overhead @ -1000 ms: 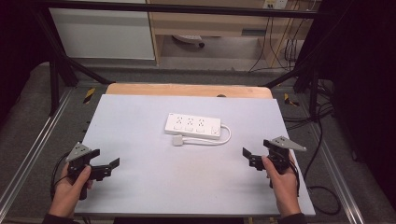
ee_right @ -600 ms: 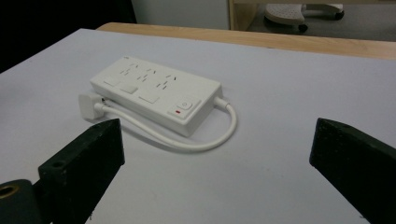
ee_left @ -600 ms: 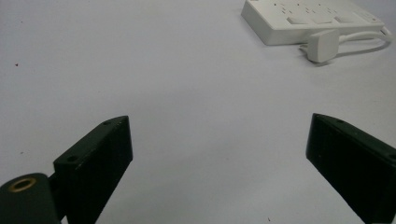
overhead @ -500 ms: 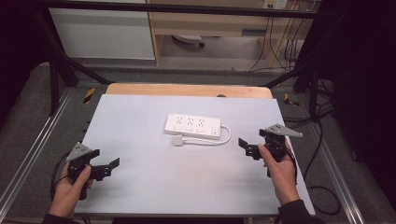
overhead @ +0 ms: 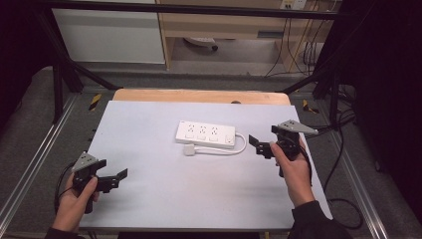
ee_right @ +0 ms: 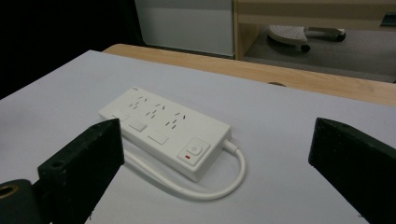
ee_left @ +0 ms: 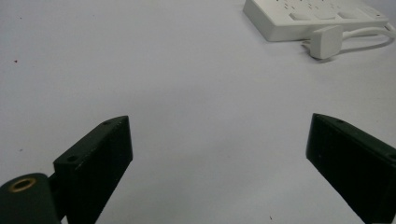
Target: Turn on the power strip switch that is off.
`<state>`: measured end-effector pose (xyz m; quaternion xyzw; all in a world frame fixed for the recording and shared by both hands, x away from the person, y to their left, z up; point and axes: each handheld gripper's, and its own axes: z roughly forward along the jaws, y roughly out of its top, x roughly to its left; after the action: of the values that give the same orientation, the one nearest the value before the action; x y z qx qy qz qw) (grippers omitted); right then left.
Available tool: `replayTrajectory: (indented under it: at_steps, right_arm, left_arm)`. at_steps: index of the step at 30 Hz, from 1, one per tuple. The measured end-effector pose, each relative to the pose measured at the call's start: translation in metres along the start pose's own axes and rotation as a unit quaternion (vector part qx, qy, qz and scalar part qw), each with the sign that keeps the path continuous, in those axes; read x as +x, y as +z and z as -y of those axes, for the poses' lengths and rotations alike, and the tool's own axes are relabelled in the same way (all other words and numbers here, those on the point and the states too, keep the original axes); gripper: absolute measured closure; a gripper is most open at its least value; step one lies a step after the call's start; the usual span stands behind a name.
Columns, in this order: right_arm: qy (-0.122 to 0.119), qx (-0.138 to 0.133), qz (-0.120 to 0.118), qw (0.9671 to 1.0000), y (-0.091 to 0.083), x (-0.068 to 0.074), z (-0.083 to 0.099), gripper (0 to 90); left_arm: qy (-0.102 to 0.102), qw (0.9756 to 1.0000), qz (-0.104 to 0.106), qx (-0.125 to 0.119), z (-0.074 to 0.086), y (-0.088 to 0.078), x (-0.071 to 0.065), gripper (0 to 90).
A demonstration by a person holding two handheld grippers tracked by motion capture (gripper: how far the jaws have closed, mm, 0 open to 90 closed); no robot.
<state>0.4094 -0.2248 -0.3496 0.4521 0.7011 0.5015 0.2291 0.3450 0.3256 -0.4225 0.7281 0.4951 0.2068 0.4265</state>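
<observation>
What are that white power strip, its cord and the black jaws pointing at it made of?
The power strip looks like hard white plastic with a smooth, slightly glossy moulded shell and crisp socket holes. Its cord seems rubbery or vinyl-coated, since it bends in a soft loop. The right gripper has matte black jaws with flat faces and a screw hole, probably plastic, though coated metal is possible.

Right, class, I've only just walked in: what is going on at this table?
A person holds a two-jaw gripper in each hand over a grey table. The right gripper, jaws open, is close beside the white power strip, whose cable loops round to its plug. The left gripper, also open, sits near the front left, apart from the strip. Nothing is gripped.
</observation>
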Motion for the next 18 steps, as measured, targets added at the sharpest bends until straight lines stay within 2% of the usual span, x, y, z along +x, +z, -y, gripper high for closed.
replayTrajectory:
  at_steps: [6,14,18]
  right_arm:
    - [0.004,-0.007,0.002,1.0000,0.006,0.000,-0.005,4.1]
    - [0.004,-0.003,0.010,0.9999,0.018,0.004,-0.011,4.7]
    - [0.002,-0.001,0.016,0.9999,0.025,0.007,-0.013,5.0]
  left_arm:
    - [-0.003,1.0000,-0.002,0.001,0.000,0.000,0.000,7.2]
    - [0.000,1.0000,-0.001,0.003,0.000,0.000,0.000,7.2]
    - [-0.005,1.0000,0.002,0.006,0.000,0.001,0.000,7.2]
